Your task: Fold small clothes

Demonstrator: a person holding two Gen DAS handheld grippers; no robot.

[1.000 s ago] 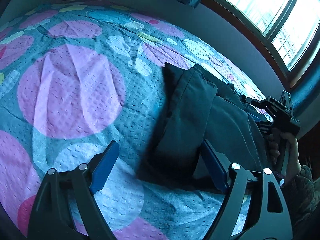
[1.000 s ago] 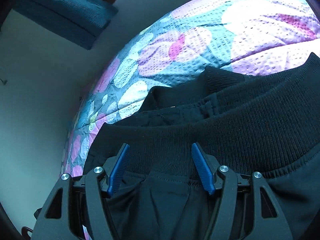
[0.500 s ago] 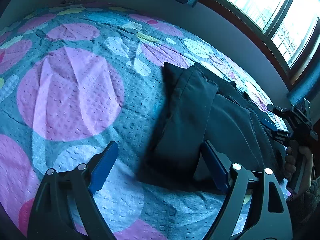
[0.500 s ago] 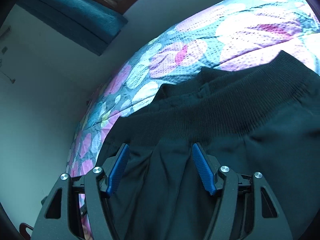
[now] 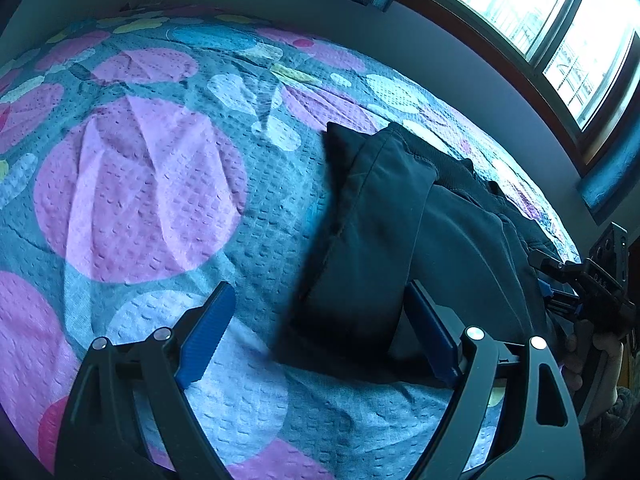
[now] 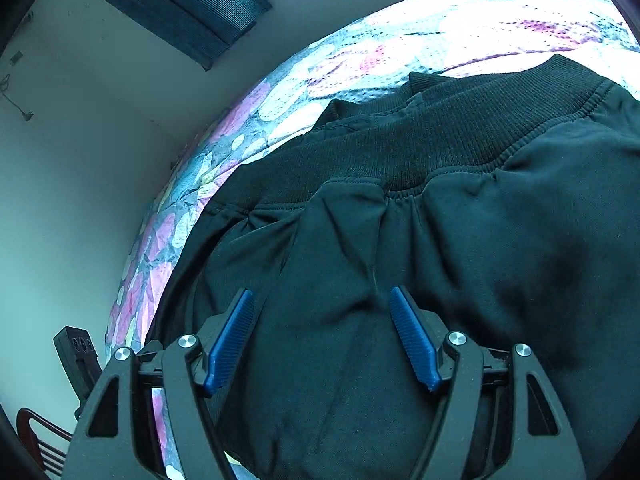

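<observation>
Right gripper [image 6: 322, 336] is backing off the dark ribbed-waist trousers [image 6: 460, 220], jaws just widening and empty, left gripper [image 5: 316, 336] idling wide, holding nothing — fold released.

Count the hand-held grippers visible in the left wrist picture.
2. The left hand-held gripper fills the bottom foreground, open over the bedspread and the dark garment; the right hand-held gripper sits at the far right edge.

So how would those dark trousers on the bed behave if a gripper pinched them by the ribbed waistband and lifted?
The dark trousers look soft, creased and gathered below the ribbed waistband, so they would probably hang limp. Their folded leg would likely fall open. On the textured bedspread, pushing probably bunches them.
</observation>
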